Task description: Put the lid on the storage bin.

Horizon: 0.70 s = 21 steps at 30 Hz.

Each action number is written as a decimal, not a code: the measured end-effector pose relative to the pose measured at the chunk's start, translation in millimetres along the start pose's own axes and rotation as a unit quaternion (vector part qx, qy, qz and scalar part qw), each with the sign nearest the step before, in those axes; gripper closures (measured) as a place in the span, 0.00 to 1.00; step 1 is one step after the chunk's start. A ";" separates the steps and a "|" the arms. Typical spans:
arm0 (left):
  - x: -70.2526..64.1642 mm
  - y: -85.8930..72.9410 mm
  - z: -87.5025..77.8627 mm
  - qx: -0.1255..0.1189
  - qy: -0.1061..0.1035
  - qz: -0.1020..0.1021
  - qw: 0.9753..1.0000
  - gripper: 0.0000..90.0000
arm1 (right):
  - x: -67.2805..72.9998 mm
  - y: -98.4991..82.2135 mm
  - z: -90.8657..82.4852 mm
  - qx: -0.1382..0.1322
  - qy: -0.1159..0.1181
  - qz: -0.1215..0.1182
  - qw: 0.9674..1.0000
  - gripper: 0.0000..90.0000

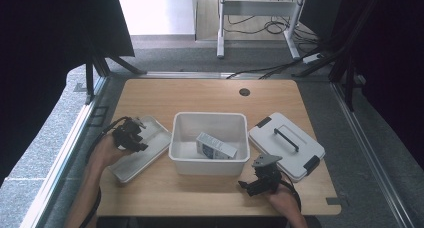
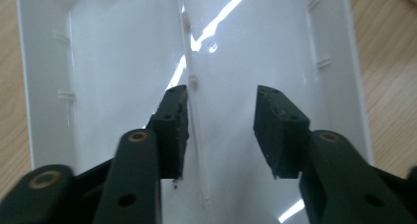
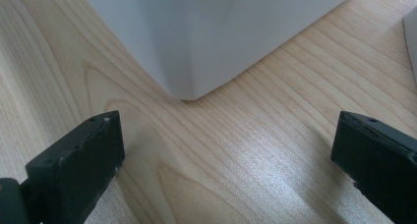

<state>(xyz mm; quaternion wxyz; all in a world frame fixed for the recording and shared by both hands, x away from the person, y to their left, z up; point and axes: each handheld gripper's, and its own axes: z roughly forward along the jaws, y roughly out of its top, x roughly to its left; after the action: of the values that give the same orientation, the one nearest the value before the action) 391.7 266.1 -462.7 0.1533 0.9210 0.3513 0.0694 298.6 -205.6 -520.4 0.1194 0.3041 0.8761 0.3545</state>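
A white plastic bin stands mid-table with a small white and blue carton lying inside it. To its left lies a shallow white tray. My left gripper hovers over that tray, open, with nothing between its jaws; the left gripper view looks down into the tray and its thin centre divider. My right gripper rests low near the table's front edge, just right of the bin's front corner, open wide and empty.
A white lid with a dark handle and black clips lies right of the bin. The wooden table has a round cable hole at the back. Desk legs and cables sit on the floor beyond.
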 end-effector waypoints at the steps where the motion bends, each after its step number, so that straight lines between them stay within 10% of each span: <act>1: 1.3 0.1 1.4 0.005 0.000 -0.001 1.000 0.66 | 0.0 0.0 0.0 0.000 0.000 0.000 1.000 0.00; 10: 14.0 0.8 16.5 0.076 -0.010 -0.010 0.997 0.85 | 0.1 0.0 0.1 0.000 0.000 0.000 1.000 0.00; 21: 15.6 3.3 14.3 0.089 -0.014 -0.009 0.996 0.99 | 0.1 0.0 -0.1 0.000 0.000 0.001 1.000 0.00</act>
<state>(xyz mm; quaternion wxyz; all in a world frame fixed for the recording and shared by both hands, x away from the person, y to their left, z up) 408.8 270.8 -474.7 0.0761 0.9286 0.3623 0.0238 298.6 -205.6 -520.4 0.1189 0.3047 0.8760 0.3544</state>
